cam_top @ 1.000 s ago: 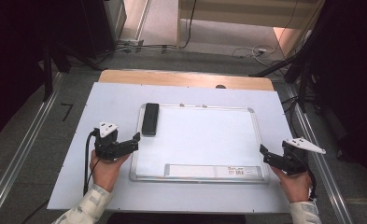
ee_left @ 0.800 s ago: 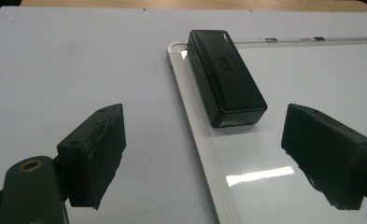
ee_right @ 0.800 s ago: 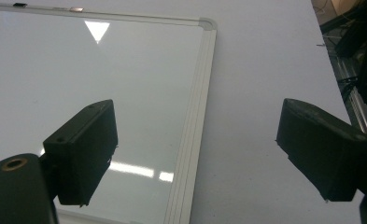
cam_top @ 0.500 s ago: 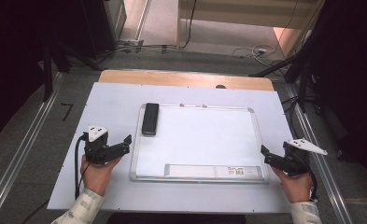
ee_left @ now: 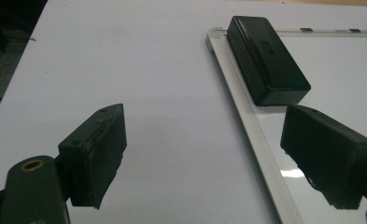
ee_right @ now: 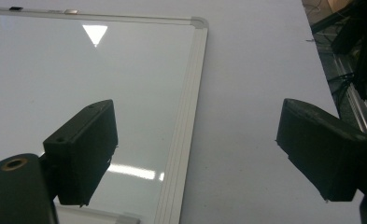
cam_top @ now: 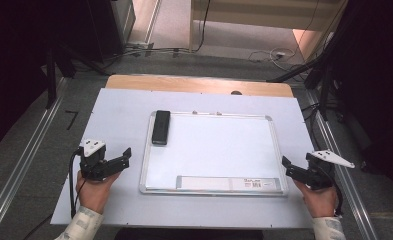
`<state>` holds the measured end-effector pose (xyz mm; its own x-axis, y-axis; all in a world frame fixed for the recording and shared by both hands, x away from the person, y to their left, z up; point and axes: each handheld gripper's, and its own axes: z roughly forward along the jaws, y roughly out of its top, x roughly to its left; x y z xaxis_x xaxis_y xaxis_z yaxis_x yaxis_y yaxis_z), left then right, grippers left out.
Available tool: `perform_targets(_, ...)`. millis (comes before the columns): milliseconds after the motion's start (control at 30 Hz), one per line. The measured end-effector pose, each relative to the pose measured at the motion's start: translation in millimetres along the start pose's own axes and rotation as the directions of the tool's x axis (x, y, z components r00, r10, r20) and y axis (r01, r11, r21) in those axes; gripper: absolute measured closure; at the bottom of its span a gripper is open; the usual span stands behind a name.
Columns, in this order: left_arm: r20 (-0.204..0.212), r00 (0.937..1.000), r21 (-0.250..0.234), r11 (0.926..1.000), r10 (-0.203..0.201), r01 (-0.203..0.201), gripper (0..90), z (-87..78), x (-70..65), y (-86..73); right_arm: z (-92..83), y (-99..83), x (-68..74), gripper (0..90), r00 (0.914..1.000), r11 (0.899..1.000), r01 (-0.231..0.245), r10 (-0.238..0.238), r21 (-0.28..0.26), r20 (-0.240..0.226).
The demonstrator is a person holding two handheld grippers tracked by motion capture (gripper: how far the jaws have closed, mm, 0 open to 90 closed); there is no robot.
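Eraser (cam_top: 161, 127) lies on whiteboard (cam_top: 219, 150) between two level, wide-open, empty tools: left tool (cam_top: 115, 162), right tool (cam_top: 293, 173).

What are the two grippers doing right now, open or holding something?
Left gripper: open, holding nothing.
Right gripper: open, holding nothing.

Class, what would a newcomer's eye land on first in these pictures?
A framed whiteboard lies flat mid-table, a black eraser resting on its far left corner. At the near edge, the left gripper and right gripper flank it, both with jaws open and nothing between them.
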<state>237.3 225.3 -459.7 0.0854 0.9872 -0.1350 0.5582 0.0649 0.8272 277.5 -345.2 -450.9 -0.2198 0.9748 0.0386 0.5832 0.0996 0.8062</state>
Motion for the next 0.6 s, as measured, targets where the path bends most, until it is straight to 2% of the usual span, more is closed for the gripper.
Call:
perform_targets(400, -0.022, 0.9996, 0.014, 0.9998, -0.016, 0.016, 15.0, -5.4, 11.4, -7.7, -4.6, -3.4, -6.3, 11.1, 0.9998, 1.0, -0.012, 0.012, -0.003, 0.018)
perform_targets(600, -0.036, 0.9986, 0.016, 0.9991, -0.038, 0.038, 15.0, -2.3, 17.4, -10.7, -9.7, -7.8, -16.4, 11.1, 0.9986, 0.999, -0.042, 0.043, -0.008, 0.032)
